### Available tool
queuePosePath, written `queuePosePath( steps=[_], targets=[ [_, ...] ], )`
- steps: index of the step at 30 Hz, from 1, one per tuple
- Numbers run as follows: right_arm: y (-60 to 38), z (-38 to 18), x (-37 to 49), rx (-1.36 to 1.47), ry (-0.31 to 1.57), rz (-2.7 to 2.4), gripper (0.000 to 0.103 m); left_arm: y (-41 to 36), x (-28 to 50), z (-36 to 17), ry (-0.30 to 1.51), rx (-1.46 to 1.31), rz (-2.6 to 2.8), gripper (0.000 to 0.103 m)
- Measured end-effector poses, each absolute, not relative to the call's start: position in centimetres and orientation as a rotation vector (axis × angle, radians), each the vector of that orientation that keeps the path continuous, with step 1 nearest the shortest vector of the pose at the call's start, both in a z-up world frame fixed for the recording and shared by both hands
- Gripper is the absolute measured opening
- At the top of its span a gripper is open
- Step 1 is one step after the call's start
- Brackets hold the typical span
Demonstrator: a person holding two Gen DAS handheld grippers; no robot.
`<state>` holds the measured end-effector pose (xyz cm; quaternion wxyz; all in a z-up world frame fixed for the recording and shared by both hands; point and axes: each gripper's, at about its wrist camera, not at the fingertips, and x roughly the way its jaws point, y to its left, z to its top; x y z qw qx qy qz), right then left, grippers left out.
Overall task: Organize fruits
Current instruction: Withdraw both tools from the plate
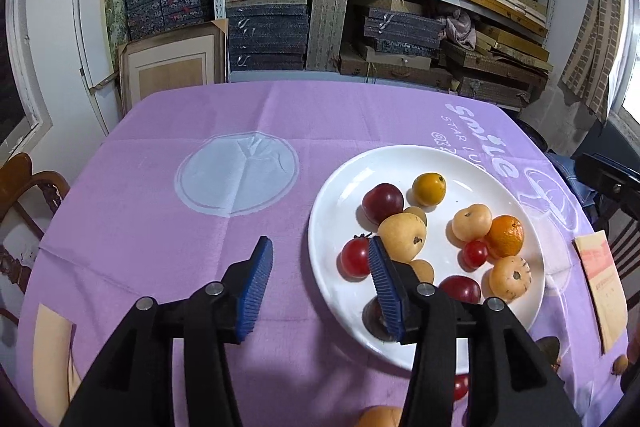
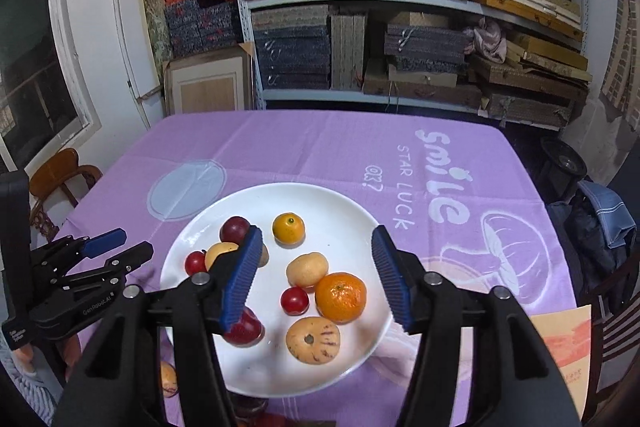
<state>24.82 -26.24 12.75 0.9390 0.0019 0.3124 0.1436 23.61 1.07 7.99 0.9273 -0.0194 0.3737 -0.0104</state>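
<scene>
Hovering over the purple tablecloth (image 2: 320, 147), you read "smile STAR LUCK ok?" printed at right of frame. Centre frame, the white plate (image 2: 340, 203) gathers the fruit so nothing rolls: an orange (image 2: 341, 297), yellow and red pieces, while strays lie off its lower rim. Your right gripper (image 2: 316, 277) hangs wide and empty; your left gripper (image 1: 320, 287) is parted too, "GenRobot.AI" on its body.

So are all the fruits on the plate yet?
Mostly. The white plate already holds about ten fruits, including the orange. Nothing is in hand: the left gripper and right gripper are both open and empty. Left: a few fruits on the purple cloth, like the red one.
</scene>
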Motion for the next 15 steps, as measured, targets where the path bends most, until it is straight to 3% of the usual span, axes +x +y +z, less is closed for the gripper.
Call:
queuePosePath(
  steps=[5,10,15],
  targets=[
    [-29.0,13.5,18.0,0.039,0.562,0.289,0.071,1.5,18.6,8.2,0.744,-0.027,-0.020,0.057],
    [-31.3,10.8,11.6,0.100,0.519,0.239,0.087,0.7,13.9,6.4,0.740,-0.017,-0.025,0.059],
    [-33.3,5.9,7.1,0.195,0.487,0.199,0.096,-0.5,10.4,4.2,0.734,-0.019,-0.025,0.074]
  ],
)
